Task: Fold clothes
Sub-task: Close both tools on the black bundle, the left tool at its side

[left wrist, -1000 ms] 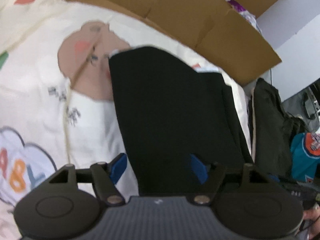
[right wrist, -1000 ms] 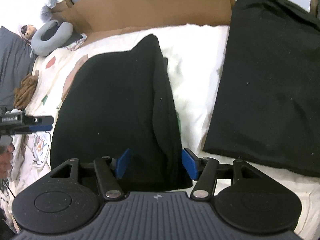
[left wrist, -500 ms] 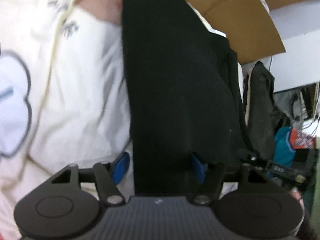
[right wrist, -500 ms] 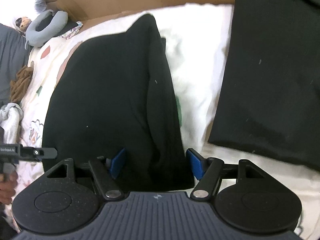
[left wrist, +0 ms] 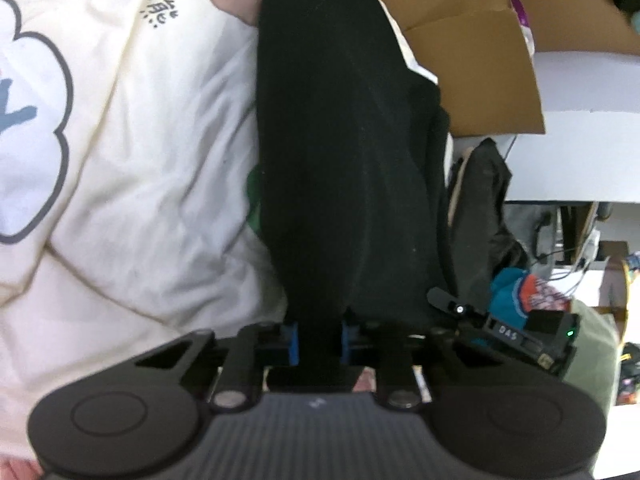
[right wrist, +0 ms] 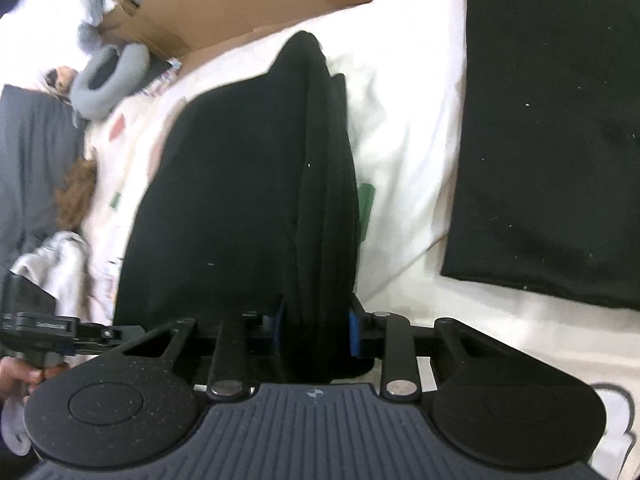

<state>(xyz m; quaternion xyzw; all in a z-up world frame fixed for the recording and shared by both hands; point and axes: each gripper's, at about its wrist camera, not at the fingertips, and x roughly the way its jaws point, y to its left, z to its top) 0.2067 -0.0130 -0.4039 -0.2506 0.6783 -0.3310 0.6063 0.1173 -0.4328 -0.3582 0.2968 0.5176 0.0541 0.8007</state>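
Observation:
A black garment lies partly folded on a cream printed bedspread. My left gripper is shut on its near edge, blue pads pinching the cloth. In the right wrist view the same garment stretches away from me, and my right gripper is shut on a thick folded edge of it. The left gripper shows at the left of the right wrist view, and the right gripper at the right of the left wrist view.
A second folded black garment lies on the bedspread to the right. Brown cardboard stands at the far side. A grey neck pillow and soft toys lie far left. Dark clothes hang beyond the bed's right edge.
Both grippers moved forward onto the garment's near edge and closed on it; one second ago both were open with the cloth between the fingers.

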